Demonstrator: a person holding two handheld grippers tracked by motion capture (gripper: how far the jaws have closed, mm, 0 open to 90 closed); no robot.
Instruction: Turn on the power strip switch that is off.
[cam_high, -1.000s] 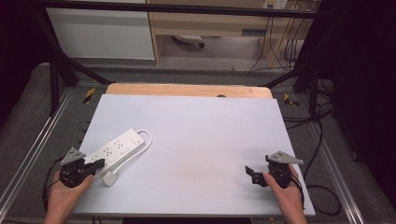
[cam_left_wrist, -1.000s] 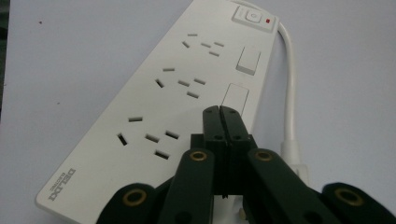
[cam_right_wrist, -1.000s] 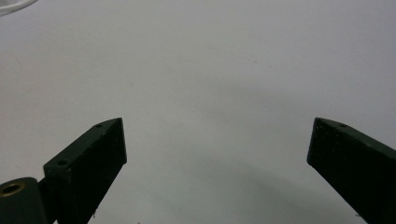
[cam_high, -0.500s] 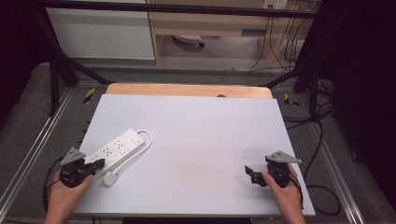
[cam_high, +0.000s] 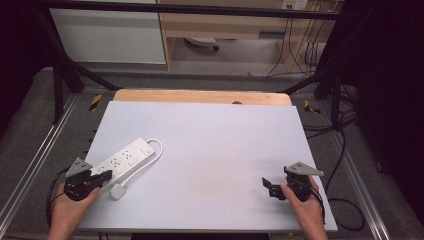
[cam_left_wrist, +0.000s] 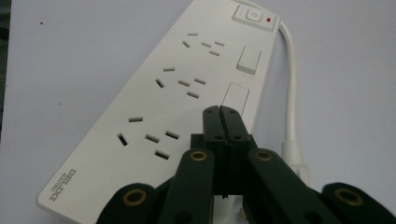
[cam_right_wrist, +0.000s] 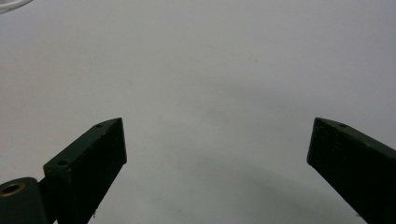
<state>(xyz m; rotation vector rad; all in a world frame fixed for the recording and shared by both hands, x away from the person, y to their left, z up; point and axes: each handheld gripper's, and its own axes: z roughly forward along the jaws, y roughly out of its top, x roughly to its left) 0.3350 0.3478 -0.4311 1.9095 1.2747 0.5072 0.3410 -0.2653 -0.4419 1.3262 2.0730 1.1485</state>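
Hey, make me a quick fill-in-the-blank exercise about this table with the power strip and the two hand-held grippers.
1. The left hand-held gripper has its jaws ____.
2. The right hand-held gripper has its jaws ____.
3. The power strip is coloured ____.
4. The power strip lies nearest the ____ hand-held gripper.

Missing words: shut; open; white; left

My left gripper (cam_high: 102, 179) is meeting the power strip (cam_high: 125, 159), its cable (cam_high: 156, 149) and plug (cam_high: 117, 192) at lower left; the white board (cam_high: 225, 150) is lying bare across centre and right.
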